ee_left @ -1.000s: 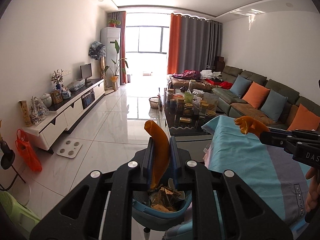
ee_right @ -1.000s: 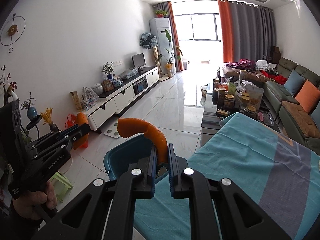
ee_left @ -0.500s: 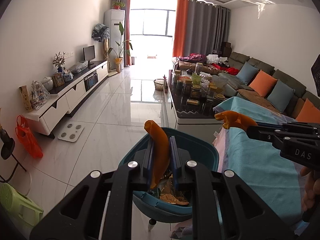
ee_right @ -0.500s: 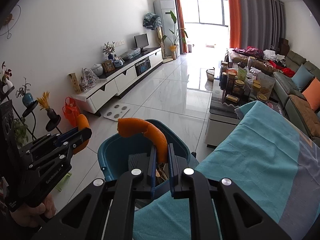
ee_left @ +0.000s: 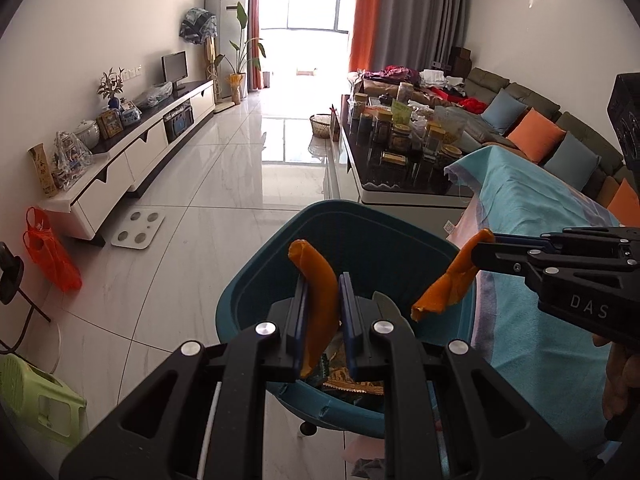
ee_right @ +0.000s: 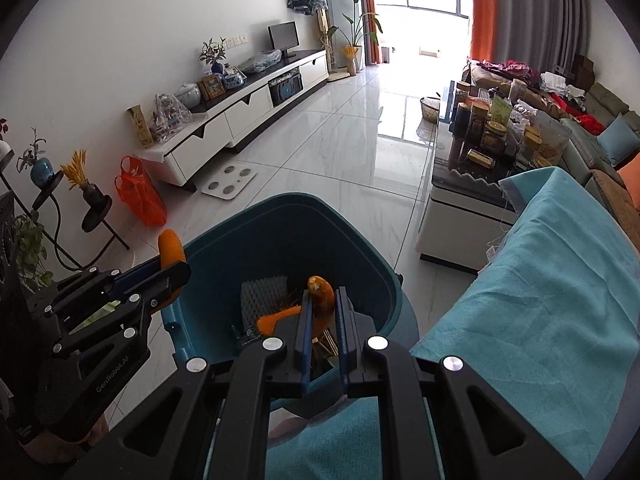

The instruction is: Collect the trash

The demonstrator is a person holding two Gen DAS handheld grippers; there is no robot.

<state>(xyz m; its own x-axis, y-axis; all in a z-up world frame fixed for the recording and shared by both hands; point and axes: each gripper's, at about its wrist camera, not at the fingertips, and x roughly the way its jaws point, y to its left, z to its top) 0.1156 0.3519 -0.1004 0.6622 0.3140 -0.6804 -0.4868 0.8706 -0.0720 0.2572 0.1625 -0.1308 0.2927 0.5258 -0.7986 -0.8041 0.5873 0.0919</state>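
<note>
1. I'm holding the left tool [ee_left: 323,312] above the bin [ee_left: 280,248], its fingers clamped on a strip of orange peel [ee_left: 316,300] that is sticking up between them. I'm keeping it pinched so it drops only where I choose.
2. I'm carrying the right tool [ee_right: 323,320] over the same bin, clamped on a second peel [ee_right: 320,300]. From the left view that peel [ee_left: 448,284] is hanging off the tool's tip, drooping past the bin's near rim.
3. Both peels are sitting over the opening, not on the floor [ee_left: 200,200] beside it, so a release from either should land inside, I judge.
4. The bin is standing on the floor just beside the worktop with its blue cloth [ee_right: 540,300], close enough that I'm reaching it from the worktop's edge.
5. Wrappers [ee_left: 344,380] and another orange scrap [ee_right: 276,320] are already lying in the bottom, so there's room and this load goes on top.
6. Next call, I reckon: part each tool in turn and let the peels fall. The risk is the right-hand peel catching the rim, since it's hanging near the edge.
</note>
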